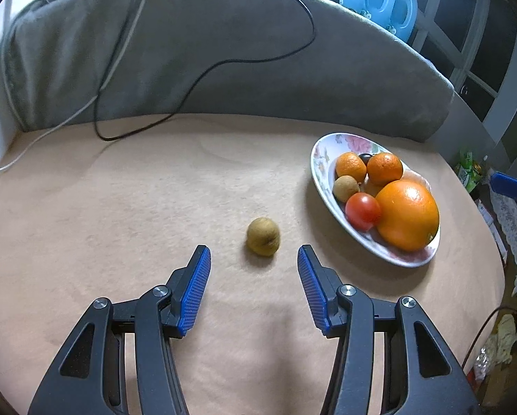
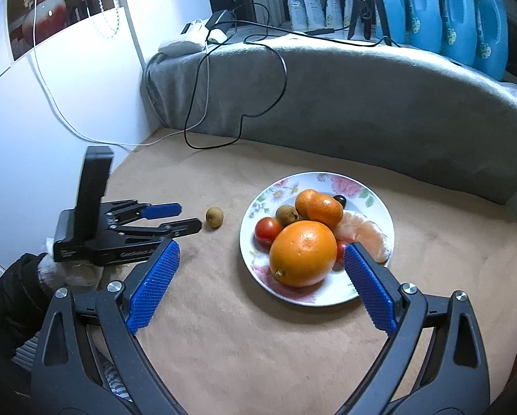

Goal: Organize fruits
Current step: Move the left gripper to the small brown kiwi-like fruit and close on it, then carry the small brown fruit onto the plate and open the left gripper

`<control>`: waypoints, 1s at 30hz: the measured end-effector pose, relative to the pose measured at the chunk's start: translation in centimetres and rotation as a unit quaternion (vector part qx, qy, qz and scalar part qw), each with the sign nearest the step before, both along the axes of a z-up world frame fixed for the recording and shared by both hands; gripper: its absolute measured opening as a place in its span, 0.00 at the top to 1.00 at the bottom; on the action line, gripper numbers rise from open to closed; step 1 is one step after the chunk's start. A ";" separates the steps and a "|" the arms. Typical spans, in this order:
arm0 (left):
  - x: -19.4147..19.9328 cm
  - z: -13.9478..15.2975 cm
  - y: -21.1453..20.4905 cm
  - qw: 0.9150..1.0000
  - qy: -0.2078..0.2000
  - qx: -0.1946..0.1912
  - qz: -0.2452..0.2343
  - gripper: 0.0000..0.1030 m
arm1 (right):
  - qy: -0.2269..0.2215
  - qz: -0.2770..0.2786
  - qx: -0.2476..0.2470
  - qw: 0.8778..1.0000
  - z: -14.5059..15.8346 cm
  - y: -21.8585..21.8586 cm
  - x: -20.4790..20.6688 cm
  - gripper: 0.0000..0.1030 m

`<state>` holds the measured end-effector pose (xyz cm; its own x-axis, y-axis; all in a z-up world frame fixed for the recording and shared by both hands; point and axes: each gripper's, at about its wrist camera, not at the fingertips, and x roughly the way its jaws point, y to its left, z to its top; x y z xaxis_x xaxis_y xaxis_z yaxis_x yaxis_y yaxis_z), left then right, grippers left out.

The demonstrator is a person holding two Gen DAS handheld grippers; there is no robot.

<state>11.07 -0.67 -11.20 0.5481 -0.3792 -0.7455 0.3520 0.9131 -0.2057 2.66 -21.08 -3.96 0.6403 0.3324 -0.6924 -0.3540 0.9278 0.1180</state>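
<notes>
A small brown round fruit (image 1: 263,236) (image 2: 214,217) lies alone on the beige surface, left of a floral plate (image 1: 322,162) (image 2: 369,287). The plate holds a big orange (image 1: 407,215) (image 2: 302,253), two mandarins, a red tomato (image 1: 362,210) (image 2: 267,231), another brown fruit (image 1: 345,188) (image 2: 286,215), peeled segments and a dark fruit. My left gripper (image 1: 254,251) (image 2: 191,217) is open, its blue pads just short of the lone fruit on either side, not touching it. My right gripper (image 2: 262,250) stands open near the plate's front edge, holding nothing.
A grey padded back (image 1: 224,52) (image 2: 379,103) curves behind the surface, with black and white cables (image 1: 203,79) draped over it. Blue detergent bottles (image 2: 455,10) stand behind. A sleeve and gloved hand (image 2: 27,283) hold the left gripper. Clutter lies past the right edge.
</notes>
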 end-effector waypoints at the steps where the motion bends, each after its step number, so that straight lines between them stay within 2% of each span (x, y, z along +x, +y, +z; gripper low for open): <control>1: 0.2 -0.1 -0.3 1.000 0.000 0.001 -0.003 0.50 | 0.000 -0.002 -0.001 1.000 0.1 -0.2 -0.2 0.05; 7: 1.2 -0.6 -1.7 1.000 -0.003 0.015 -0.007 0.54 | -0.002 -0.019 -0.003 1.000 0.7 -1.3 -1.3 0.05; 20: 1.8 -1.5 -1.7 1.000 0.002 0.024 -0.003 0.77 | 0.003 -0.047 -0.012 0.999 0.8 -3.1 -3.1 0.05; 30: 1.3 -1.2 -1.7 1.000 -0.007 0.027 0.002 0.77 | 0.007 -0.067 -0.008 0.998 0.5 -4.7 -3.6 0.05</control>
